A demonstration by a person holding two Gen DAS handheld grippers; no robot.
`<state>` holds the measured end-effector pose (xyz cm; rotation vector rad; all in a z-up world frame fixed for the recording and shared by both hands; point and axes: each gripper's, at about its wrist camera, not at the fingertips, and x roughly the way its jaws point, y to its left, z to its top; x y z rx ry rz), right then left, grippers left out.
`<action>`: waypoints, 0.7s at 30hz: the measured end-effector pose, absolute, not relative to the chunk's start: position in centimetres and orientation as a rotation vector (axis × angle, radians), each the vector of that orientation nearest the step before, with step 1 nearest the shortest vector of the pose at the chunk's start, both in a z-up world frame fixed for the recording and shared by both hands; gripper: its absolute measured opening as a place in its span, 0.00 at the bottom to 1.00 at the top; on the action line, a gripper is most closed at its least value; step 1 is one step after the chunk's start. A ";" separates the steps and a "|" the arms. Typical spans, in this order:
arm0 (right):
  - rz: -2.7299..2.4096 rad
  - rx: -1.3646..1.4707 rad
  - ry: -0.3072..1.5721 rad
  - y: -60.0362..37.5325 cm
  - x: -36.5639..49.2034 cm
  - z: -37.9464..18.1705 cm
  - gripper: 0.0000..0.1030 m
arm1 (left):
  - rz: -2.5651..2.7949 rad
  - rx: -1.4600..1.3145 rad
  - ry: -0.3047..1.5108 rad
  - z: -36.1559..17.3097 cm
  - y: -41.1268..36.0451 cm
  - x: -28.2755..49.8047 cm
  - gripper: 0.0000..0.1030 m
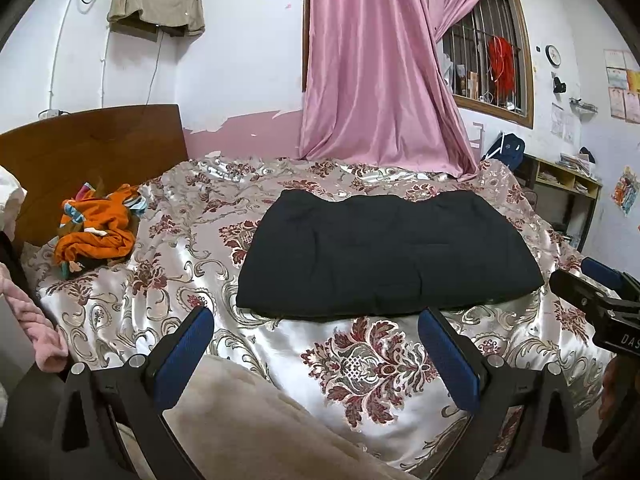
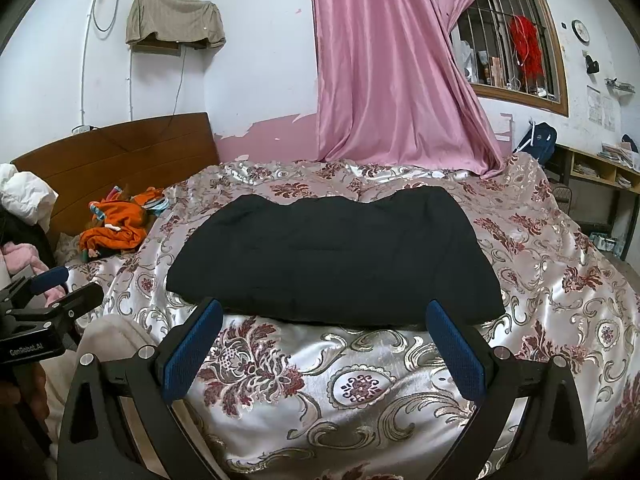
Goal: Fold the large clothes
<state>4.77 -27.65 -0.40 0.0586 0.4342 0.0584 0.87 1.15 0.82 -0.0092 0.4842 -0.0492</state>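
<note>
While spread wide, left gripper [image 1: 316, 322] just before black garment [image 1: 384, 256].

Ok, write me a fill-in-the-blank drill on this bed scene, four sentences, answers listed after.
1. The black garment lies folded flat on the ____ bedspread.
2. Both the left claw and the right claw are ____, holding nothing.
3. The crumpled clothes near the headboard are mostly ____.
4. The curtain hanging behind the bed is ____.

Answers: floral; open; orange; pink
</note>
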 end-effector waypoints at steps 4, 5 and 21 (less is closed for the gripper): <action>0.059 0.058 0.435 -27.5 4.8 -0.4 0.97 | -0.050 -0.008 0.485 0.7 1.2 0.9 1.00; 0.059 0.058 0.435 -27.5 4.8 -0.4 0.97 | -0.050 -0.008 0.485 0.7 1.2 0.9 1.00; 0.059 0.058 0.435 -27.3 4.8 -0.4 0.97 | -0.052 -0.009 0.484 1.1 1.3 0.8 1.00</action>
